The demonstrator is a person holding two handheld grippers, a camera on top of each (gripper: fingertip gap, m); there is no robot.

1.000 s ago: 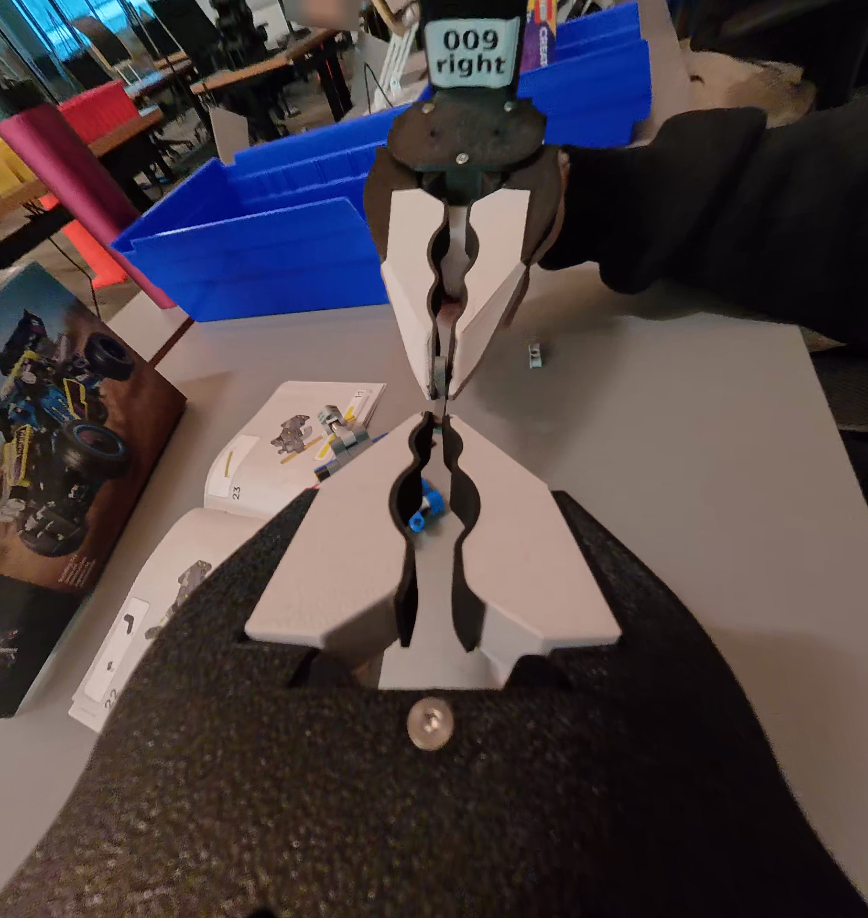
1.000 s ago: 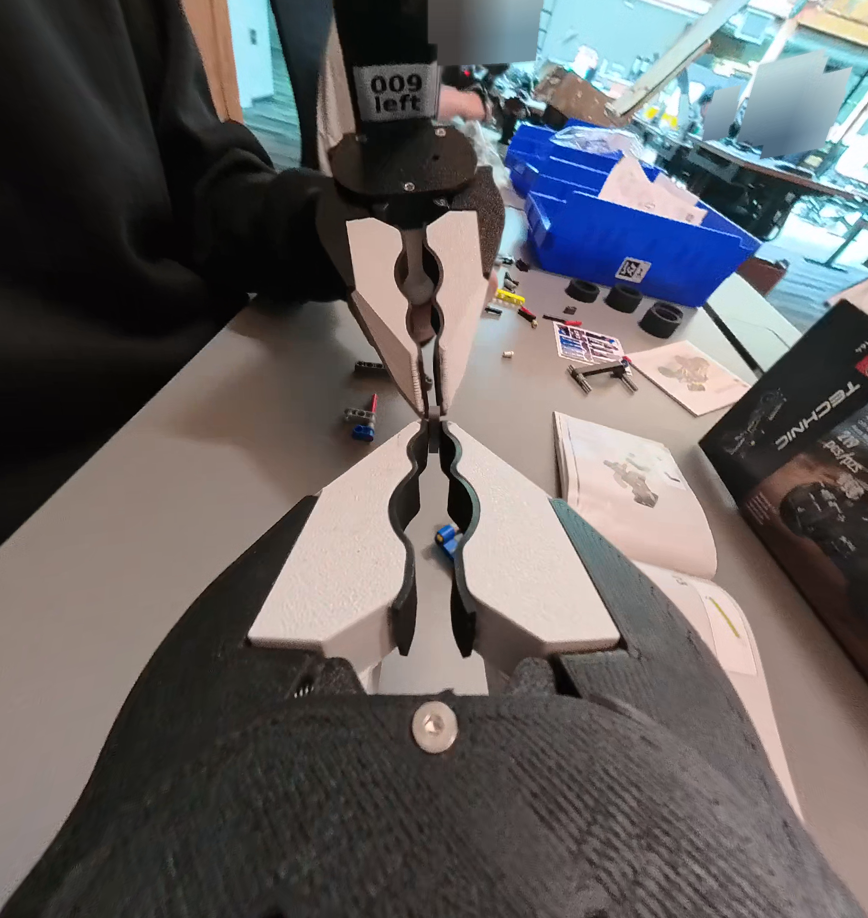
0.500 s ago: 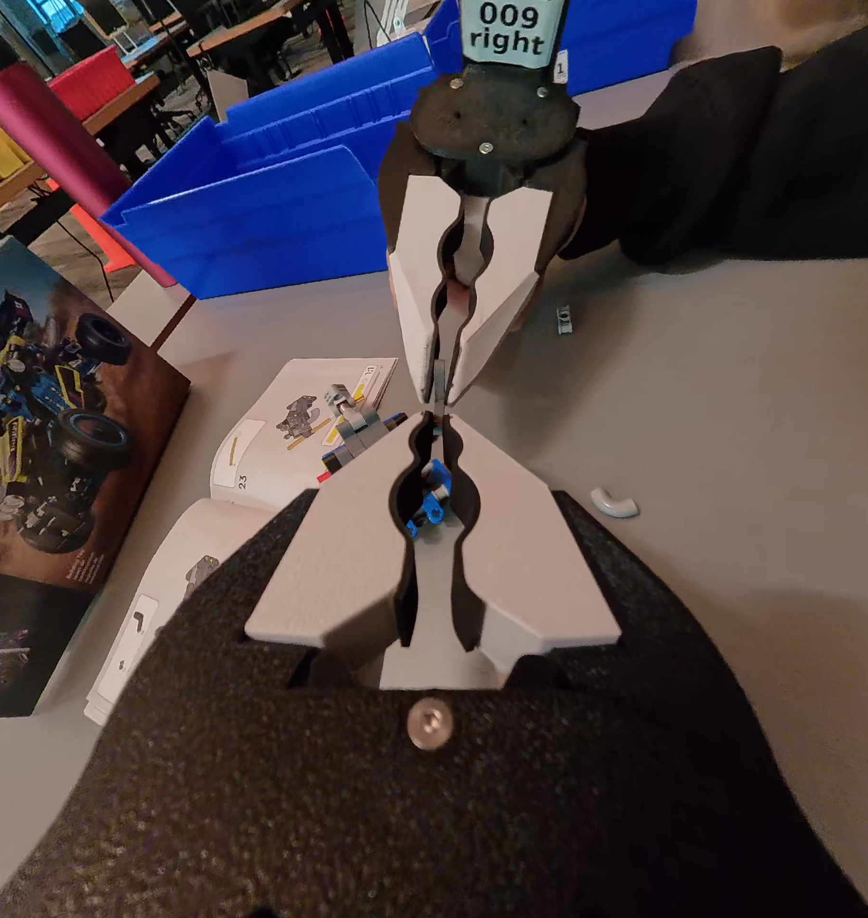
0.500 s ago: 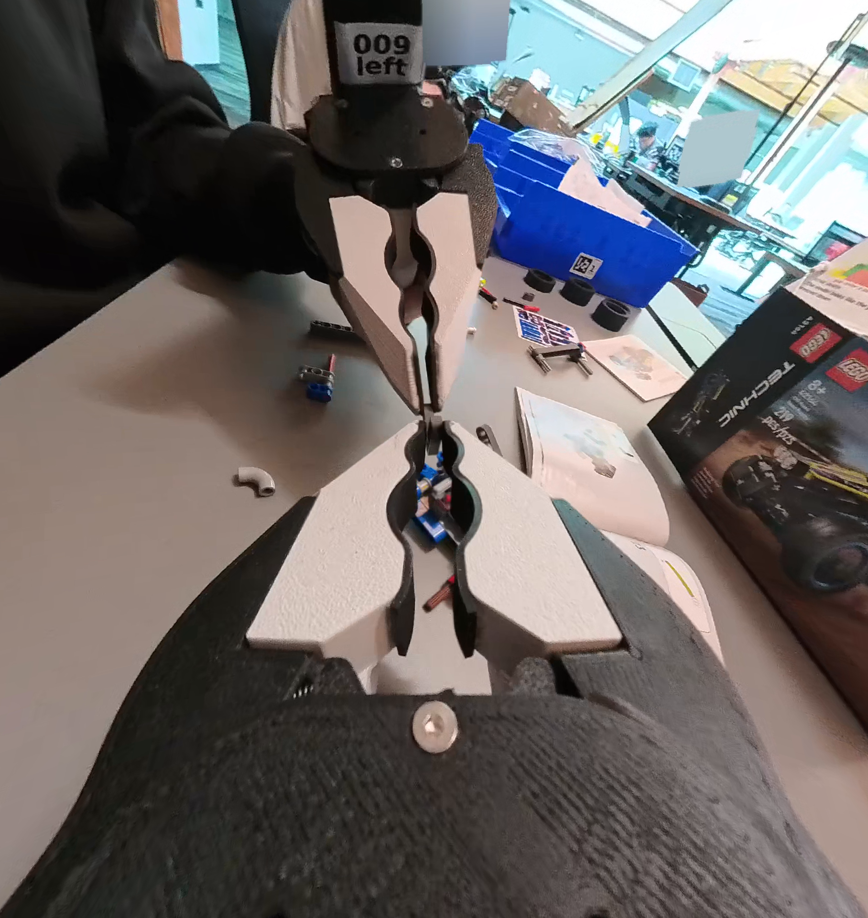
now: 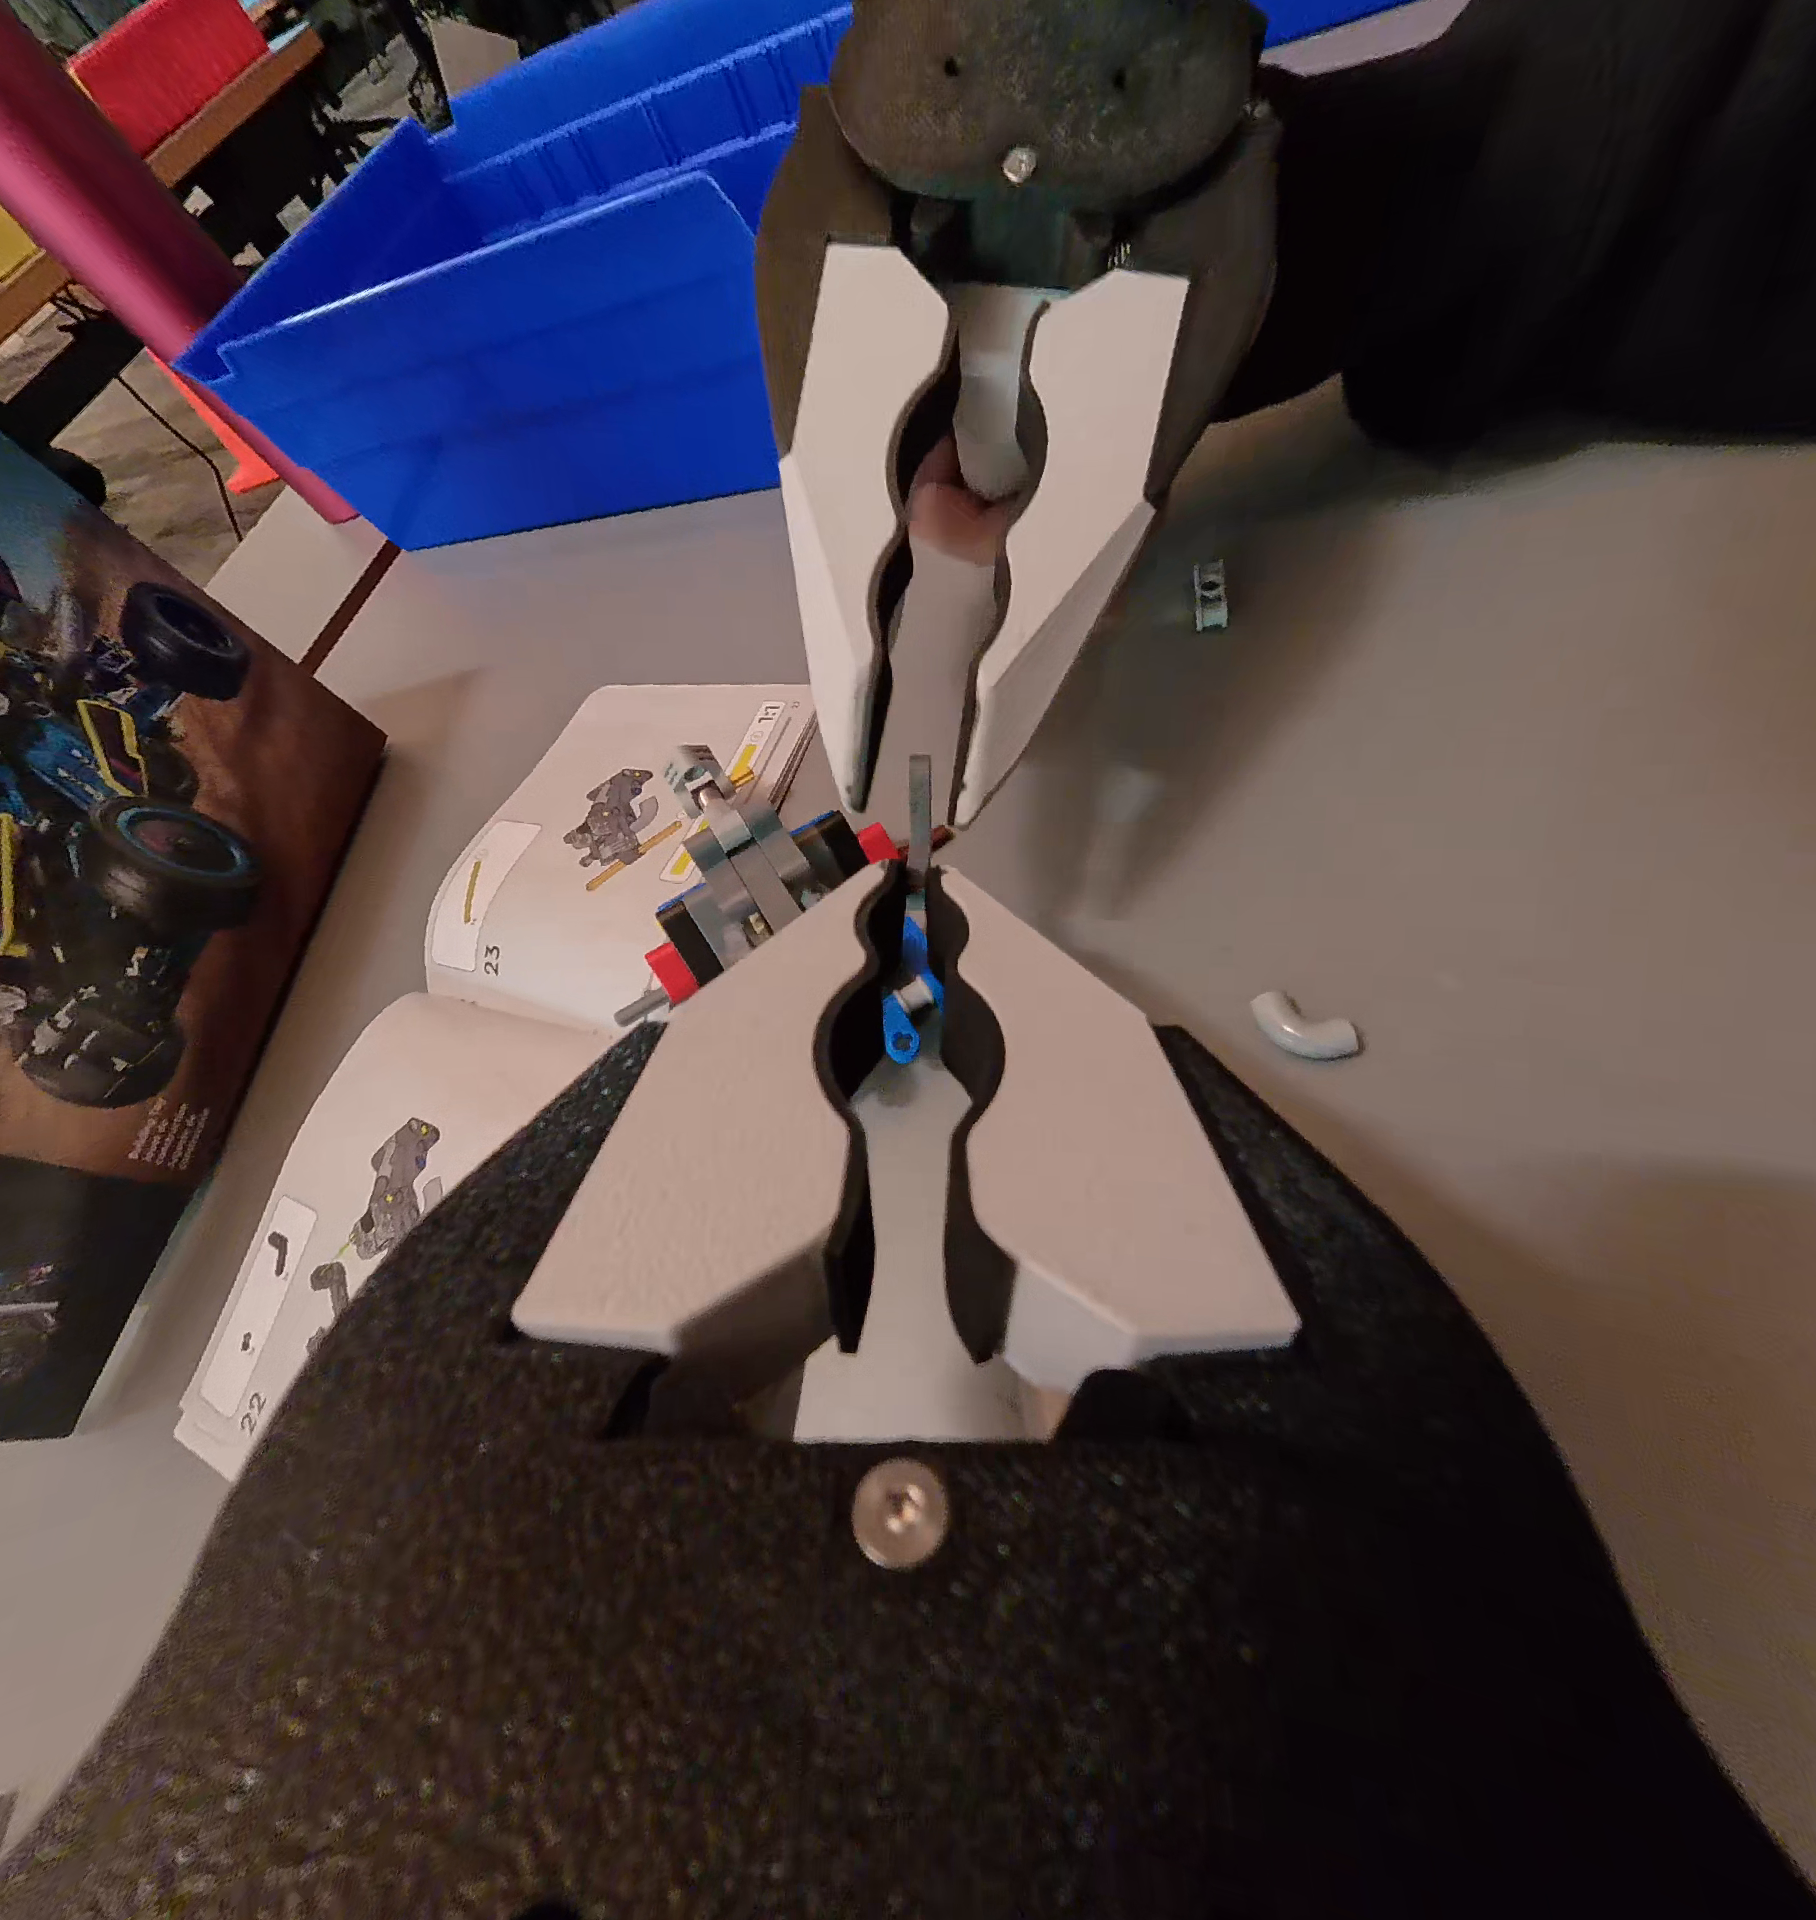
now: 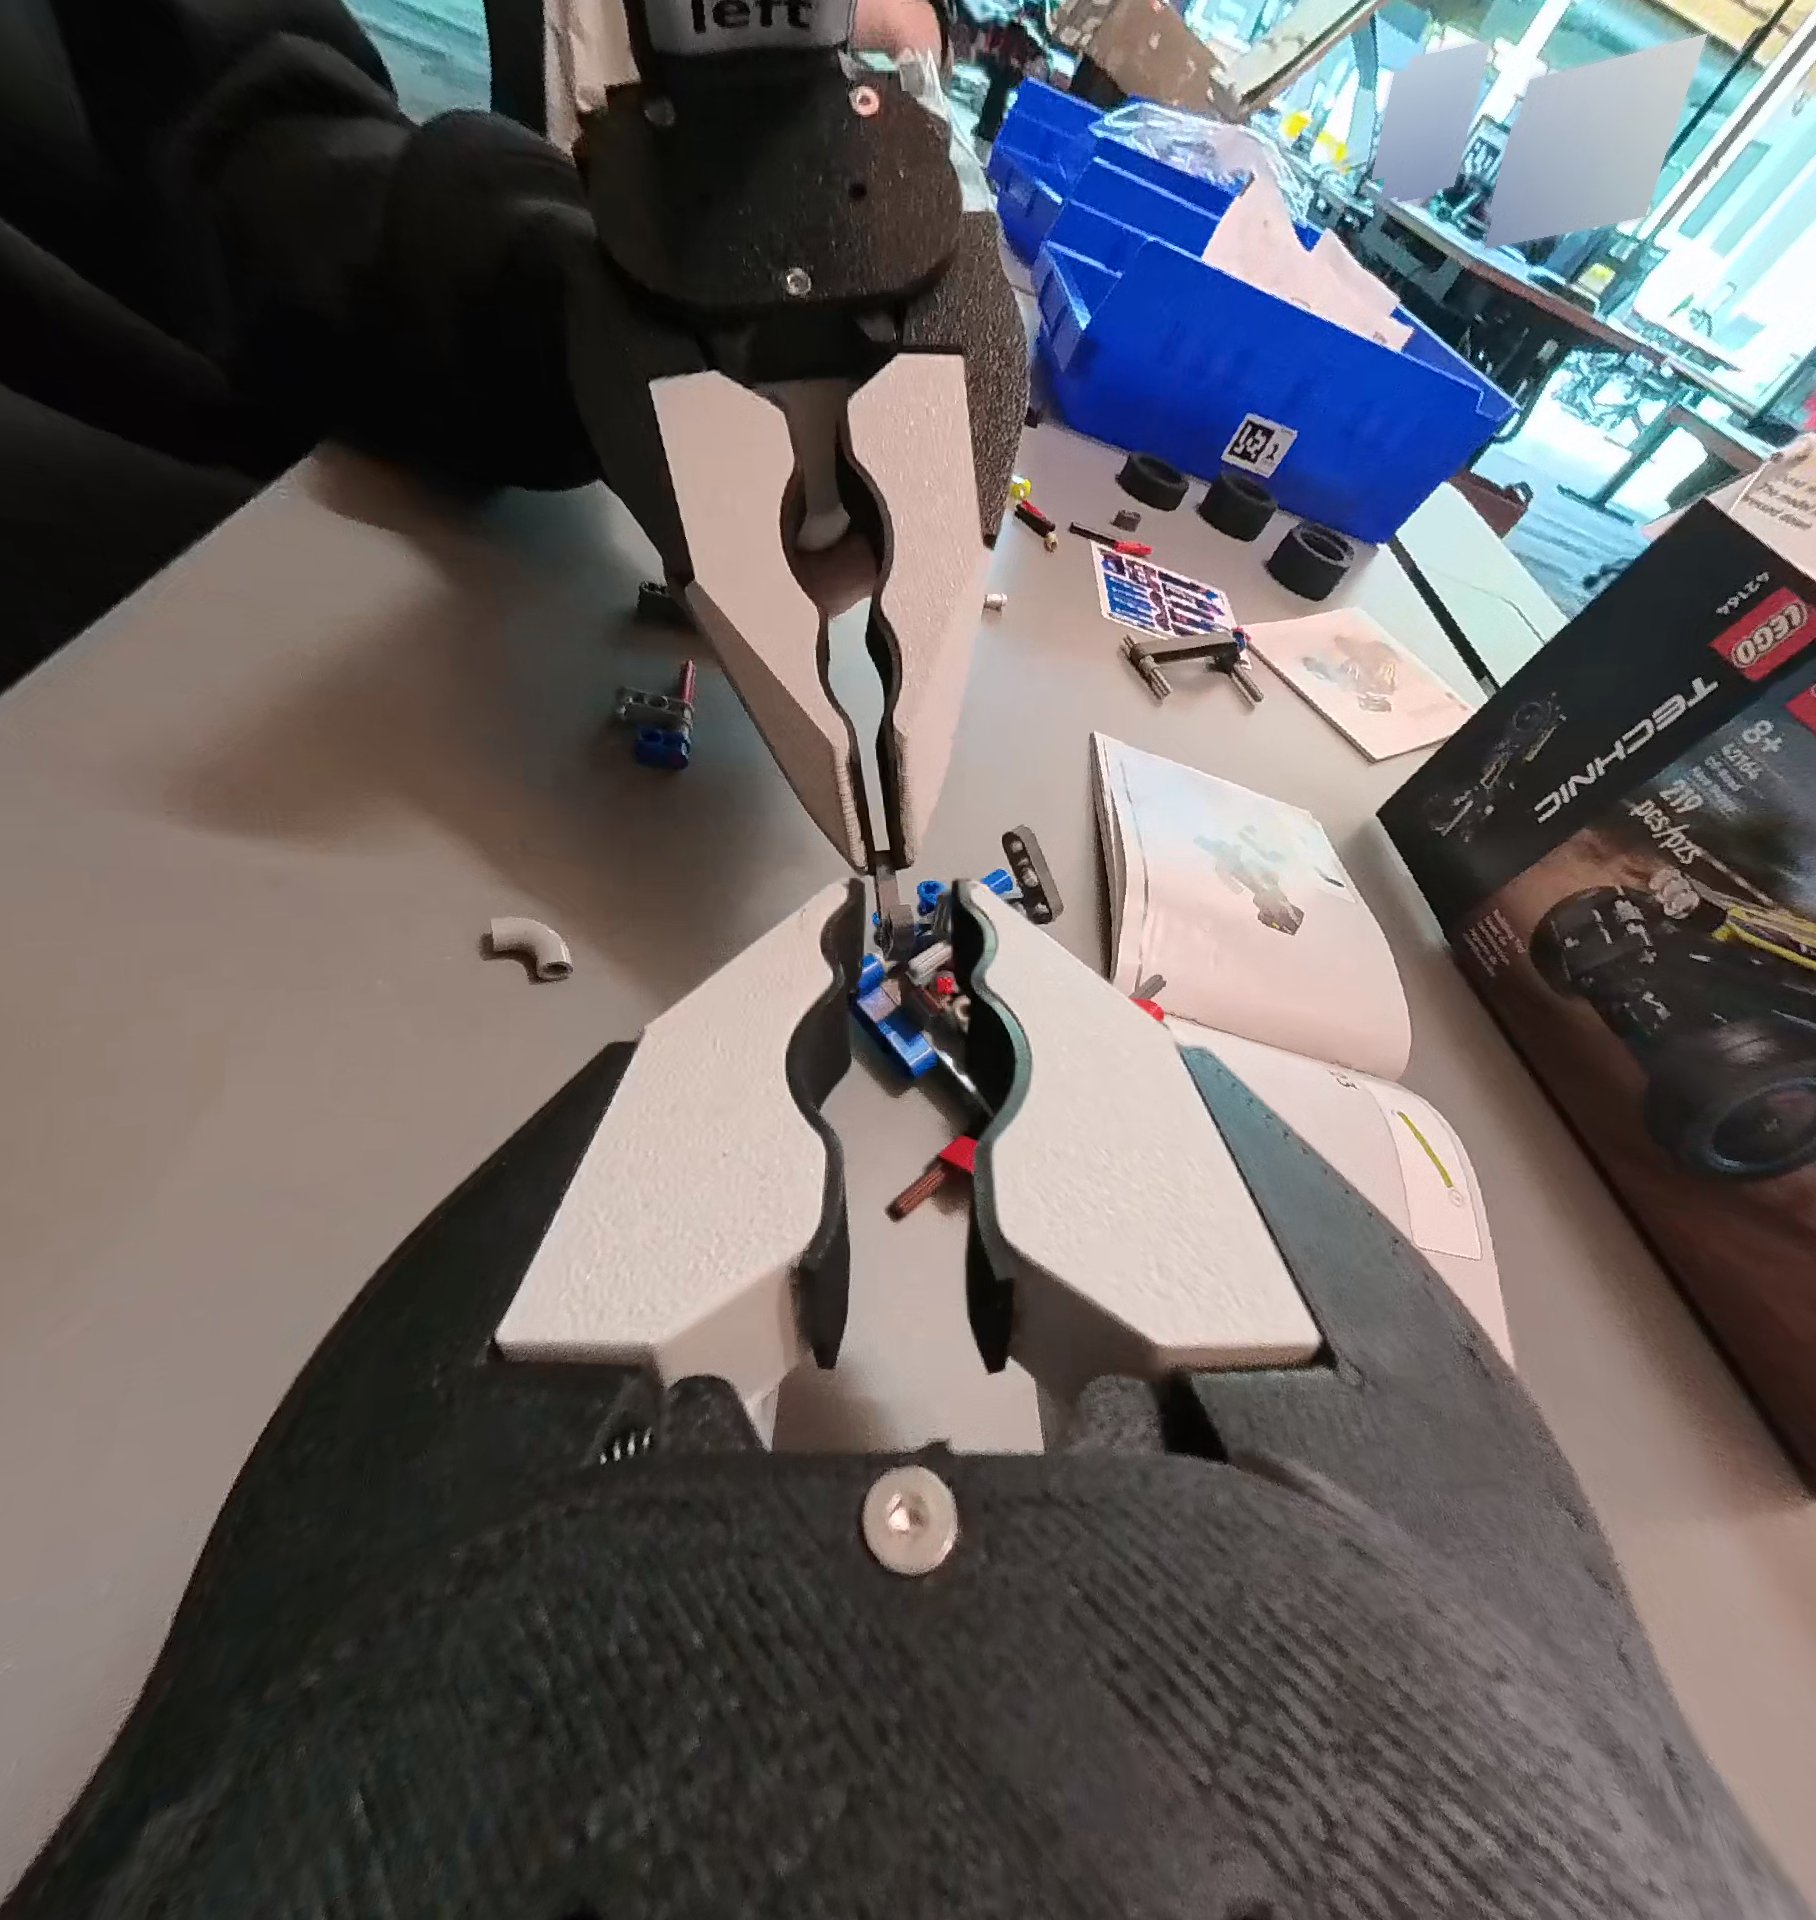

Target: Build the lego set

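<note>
- Grey beam (image 5: 919, 821) stands upright, pinched in the left tool (image 5: 909, 878), above the brick assembly (image 5: 748, 894) on the counter (image 5: 1506, 727).
- Right tool (image 5: 909, 816) hangs spread around the beam's top, not pressing.
- Open booklet (image 5: 530, 904), grey elbow piece (image 5: 1304, 1029), blue bins (image 5: 488, 364) and box (image 5: 104, 831) surround.

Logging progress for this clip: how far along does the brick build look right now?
Done: a small part-built assembly of grey, black, red and blue pieces lies by the open booklet. In hand: the left gripper is shut on a thin grey piece; the right gripper stands open around it, pads not pressing. Left: three black tyres and loose parts lie unused on the table.
</note>
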